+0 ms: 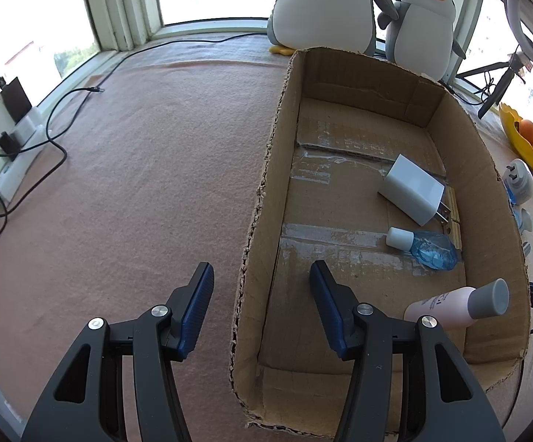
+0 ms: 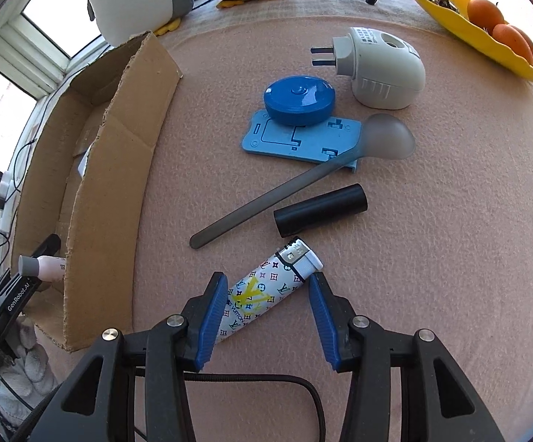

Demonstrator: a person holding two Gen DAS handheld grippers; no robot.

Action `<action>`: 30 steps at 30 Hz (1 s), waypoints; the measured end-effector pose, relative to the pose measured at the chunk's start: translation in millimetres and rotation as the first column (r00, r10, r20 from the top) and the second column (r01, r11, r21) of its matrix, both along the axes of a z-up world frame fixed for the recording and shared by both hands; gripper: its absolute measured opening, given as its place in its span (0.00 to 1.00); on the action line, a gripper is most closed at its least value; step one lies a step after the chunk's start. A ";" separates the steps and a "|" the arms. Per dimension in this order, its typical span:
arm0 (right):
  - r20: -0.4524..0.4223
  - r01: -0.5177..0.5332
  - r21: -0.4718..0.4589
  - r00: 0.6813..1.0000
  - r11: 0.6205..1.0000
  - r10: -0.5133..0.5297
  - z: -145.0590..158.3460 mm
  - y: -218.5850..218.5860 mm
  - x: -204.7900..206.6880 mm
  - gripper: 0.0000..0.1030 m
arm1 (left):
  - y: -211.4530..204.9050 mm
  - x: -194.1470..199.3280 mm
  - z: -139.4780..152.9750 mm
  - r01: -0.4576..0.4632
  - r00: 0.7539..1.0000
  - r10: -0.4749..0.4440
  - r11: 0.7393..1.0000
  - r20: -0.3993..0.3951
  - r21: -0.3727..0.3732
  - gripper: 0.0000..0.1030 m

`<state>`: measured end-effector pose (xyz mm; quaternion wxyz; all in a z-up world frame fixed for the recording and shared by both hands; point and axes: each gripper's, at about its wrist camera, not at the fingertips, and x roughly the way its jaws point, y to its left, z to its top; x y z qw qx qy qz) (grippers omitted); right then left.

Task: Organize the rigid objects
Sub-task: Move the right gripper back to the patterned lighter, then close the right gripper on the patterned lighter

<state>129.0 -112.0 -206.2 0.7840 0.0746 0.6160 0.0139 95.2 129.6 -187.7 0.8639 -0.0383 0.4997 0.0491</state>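
Cardboard box (image 1: 377,199), open-topped, on pink felt mat (image 1: 137,184); inside it white charger (image 1: 410,189) toward 1 o'clock, small blue bottle (image 1: 426,246) just below it, pink bottle (image 1: 458,305) with grey cap at 4 o'clock against the near wall. Left gripper (image 1: 263,307) spread wide, empty, its two fingers either side of the box's left wall. Right gripper (image 2: 268,315) spread, its fingers bracketing the patterned lighter (image 2: 266,293) lying on the mat; contact cannot be told. Beyond the lighter, toward 12 o'clock: black cylinder (image 2: 320,215), grey spoon (image 2: 303,180), blue stand (image 2: 299,138) with blue disc (image 2: 299,100) on top, grey plug-in device (image 2: 384,70).
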 end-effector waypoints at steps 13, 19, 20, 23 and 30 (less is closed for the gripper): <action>-0.015 -0.096 -0.115 0.995 0.989 0.095 -1.5 -10.3 -6.8 0.31 | 0.9 -0.3 -0.9 0.003 1.000 -0.003 1.000 0.002 -0.010 0.52; -0.011 -0.067 -0.084 0.998 0.994 0.067 0.0 -49.1 -10.4 0.20 | 0.2 0.4 -0.9 0.002 1.000 -0.002 1.000 0.001 -0.005 0.52; -0.008 -0.069 -0.073 0.998 0.995 0.068 -0.1 -52.9 -11.1 0.20 | -0.2 0.9 -0.9 0.003 1.000 -0.003 1.000 0.000 -0.003 0.52; 0.002 -0.084 -0.082 0.996 0.993 0.084 0.2 -61.3 -13.4 0.20 | -0.5 1.1 -0.8 0.003 1.000 -0.003 1.000 -0.002 -0.003 0.52; 0.055 -0.025 -0.049 0.998 0.998 0.027 3.3 -83.3 -19.7 0.20 | -2.4 1.3 -0.1 -0.002 1.000 0.002 1.000 -0.003 0.003 0.52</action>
